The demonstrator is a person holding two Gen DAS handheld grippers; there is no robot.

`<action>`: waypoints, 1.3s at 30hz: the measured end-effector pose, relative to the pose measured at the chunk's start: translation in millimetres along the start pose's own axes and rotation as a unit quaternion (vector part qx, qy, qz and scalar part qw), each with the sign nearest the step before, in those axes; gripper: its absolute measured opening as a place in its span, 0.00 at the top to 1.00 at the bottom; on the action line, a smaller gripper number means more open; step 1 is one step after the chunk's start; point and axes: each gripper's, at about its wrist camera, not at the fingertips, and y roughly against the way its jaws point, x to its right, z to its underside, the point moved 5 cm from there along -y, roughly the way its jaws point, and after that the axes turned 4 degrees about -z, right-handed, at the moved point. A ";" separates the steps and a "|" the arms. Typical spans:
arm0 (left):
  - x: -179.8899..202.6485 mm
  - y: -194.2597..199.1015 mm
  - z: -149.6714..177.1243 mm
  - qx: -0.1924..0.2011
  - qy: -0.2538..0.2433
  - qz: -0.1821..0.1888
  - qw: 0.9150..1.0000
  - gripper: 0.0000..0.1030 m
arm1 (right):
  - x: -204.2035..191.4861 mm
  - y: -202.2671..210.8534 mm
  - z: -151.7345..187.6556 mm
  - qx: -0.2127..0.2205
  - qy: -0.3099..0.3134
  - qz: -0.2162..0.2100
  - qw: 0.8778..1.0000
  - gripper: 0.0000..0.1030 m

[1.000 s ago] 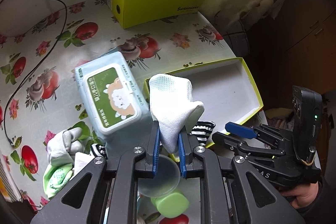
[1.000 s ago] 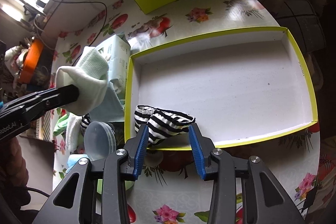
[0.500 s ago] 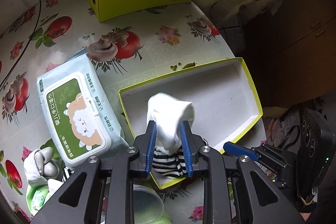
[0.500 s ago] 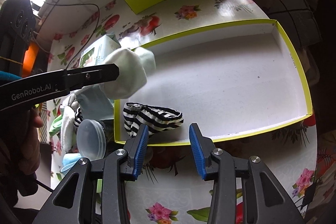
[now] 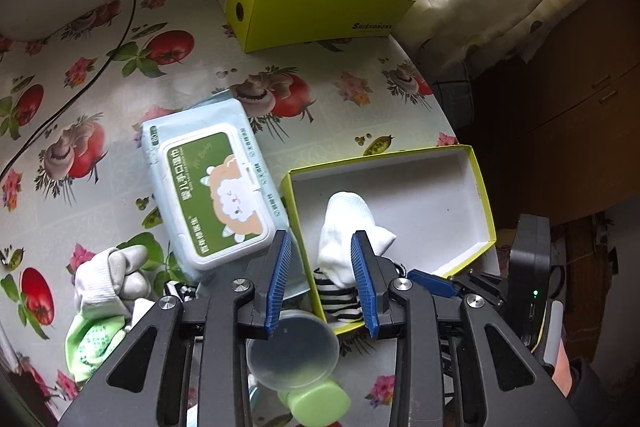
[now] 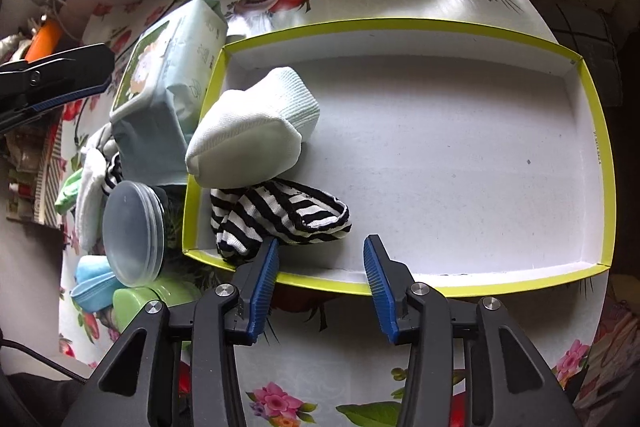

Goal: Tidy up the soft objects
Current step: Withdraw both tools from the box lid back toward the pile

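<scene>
— Where are the left tongs (image 5: 322, 279)?

— Tilted steeply down over the near left corner of the yellow-rimmed box lid (image 6: 588, 131). Their jaws are opening, and the blue pads stand clear of the white sock (image 5: 346, 227); the right pad overlaps it in the left wrist view, but the right wrist view shows the sock lying free.

— So the sock is inside the lid?

— Yes. The white sock (image 6: 252, 131) lies in the lid's left end, draped over the lid's left wall and resting partly on the striped sock (image 6: 280, 215), which sits in the near left corner.

— And the right tongs (image 6: 320, 279)?

— Also pointing steeply down, at the lid's near wall. Their jaws are opening too, with nothing between them; the left pad is just beside the striped sock, and I cannot tell whether it touches.

— What lies outside the lid?

— A pack of wet wipes (image 5: 216, 187) touches the lid's left side on the flowered worktop (image 5: 320, 99). Nearer the camera, a heap of more socks (image 5: 108, 279) and a clear round lid (image 5: 292, 351) on a green container (image 5: 316, 401).
</scene>
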 end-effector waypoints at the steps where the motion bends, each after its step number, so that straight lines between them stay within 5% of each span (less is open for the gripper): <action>1: -2.6 2.9 3.5 0.002 0.002 -0.001 1.000 0.68 | -1.2 1.5 0.4 0.000 0.002 -0.001 1.000 0.57; 15: -47.8 40.8 47.4 0.026 0.052 -0.017 0.998 0.64 | -21.3 36.5 4.3 0.030 0.020 0.005 0.999 0.56; 39: -115.9 65.0 101.3 0.021 0.129 -0.049 0.990 0.64 | -129.3 55.9 4.1 0.043 0.122 -0.039 0.991 0.55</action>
